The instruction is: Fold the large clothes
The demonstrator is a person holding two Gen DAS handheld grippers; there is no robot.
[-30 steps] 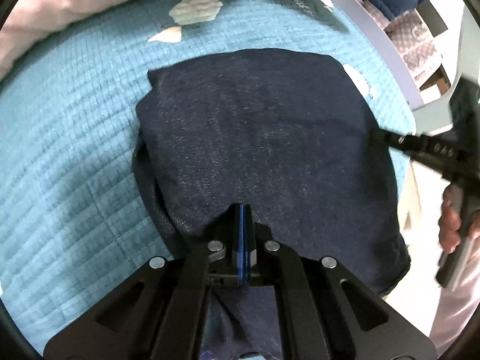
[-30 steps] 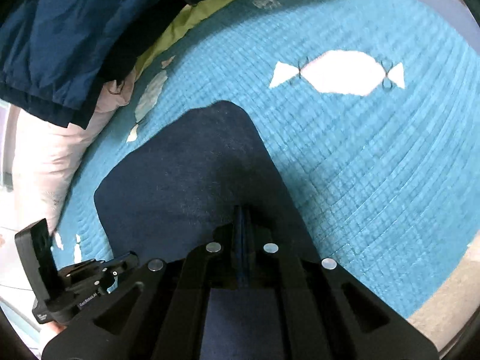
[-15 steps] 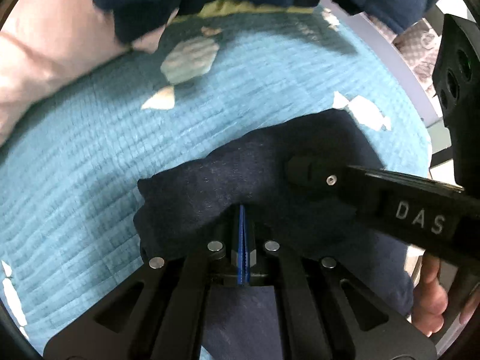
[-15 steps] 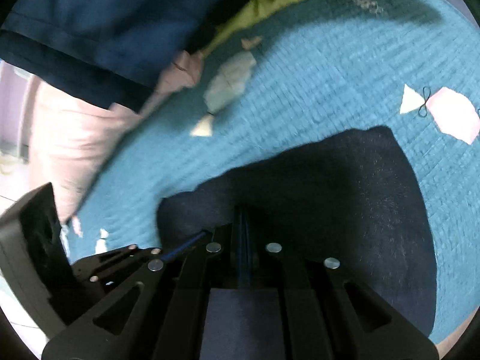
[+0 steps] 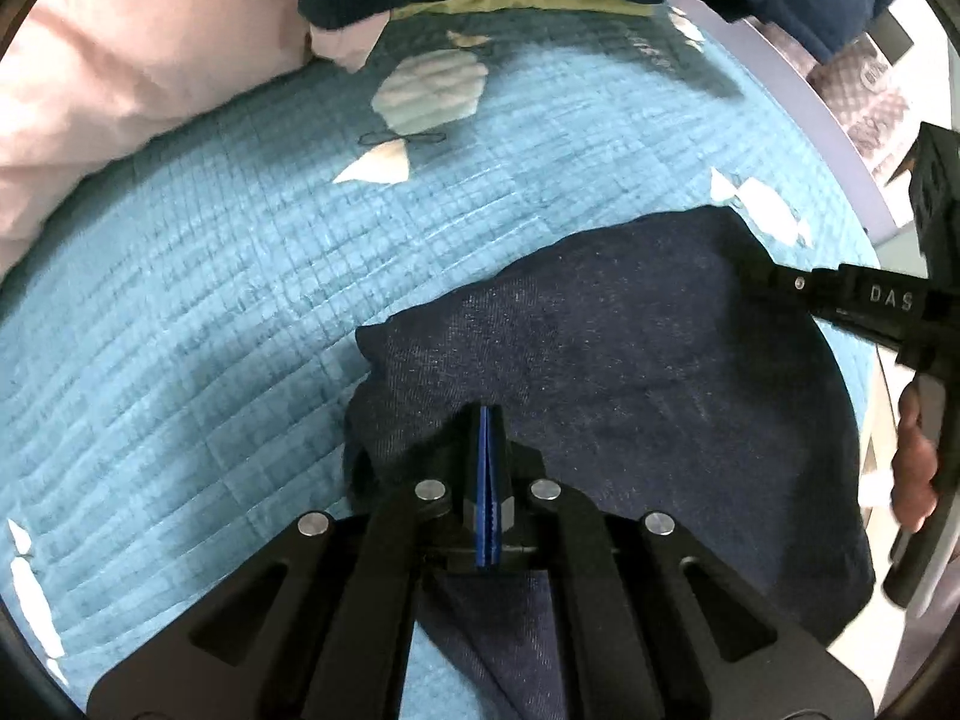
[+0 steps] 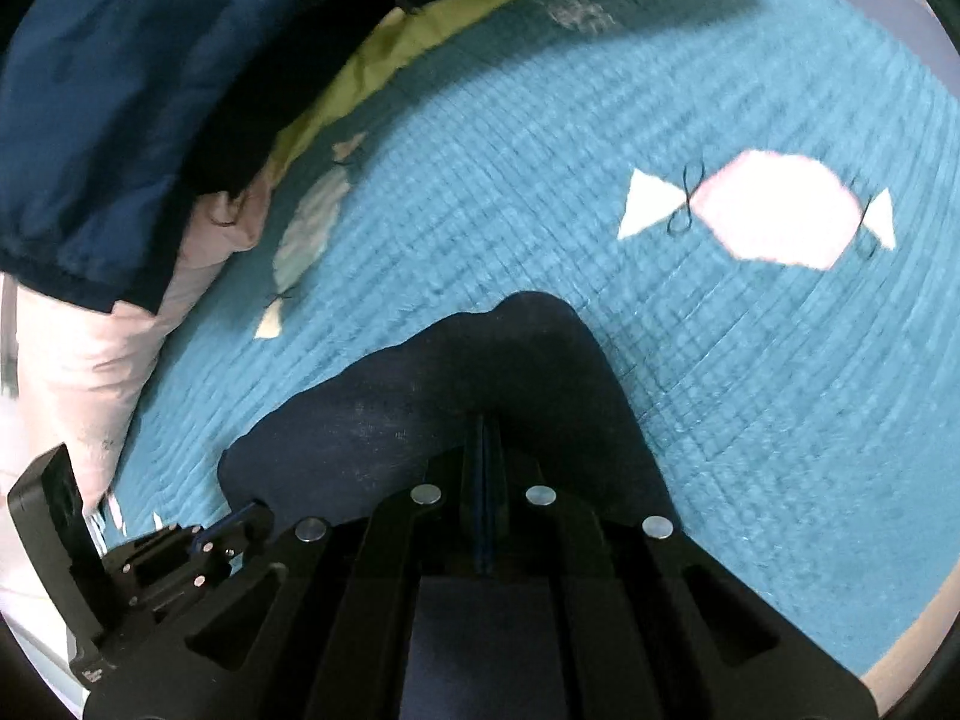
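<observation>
On the teal quilt [image 5: 198, 312], folded navy garment [image 5: 630, 372], left gripper [image 5: 487, 420] and right gripper [image 6: 483, 426] both clamped closed on it

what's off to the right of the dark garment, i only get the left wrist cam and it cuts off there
Observer: In the right wrist view the teal quilt carries on bare past the dark garment, with one large pink candy patch sewn on it.
Operator: is the right gripper shut, i only see its side
Observer: Yes. From its own camera the right gripper has its jaws together, over the garment's folded edge.
Operator: anything behind the pink pillow
Observer: A navy jacket is draped over the pink pillow, and a yellow-green cloth pokes out beneath the jacket.
</observation>
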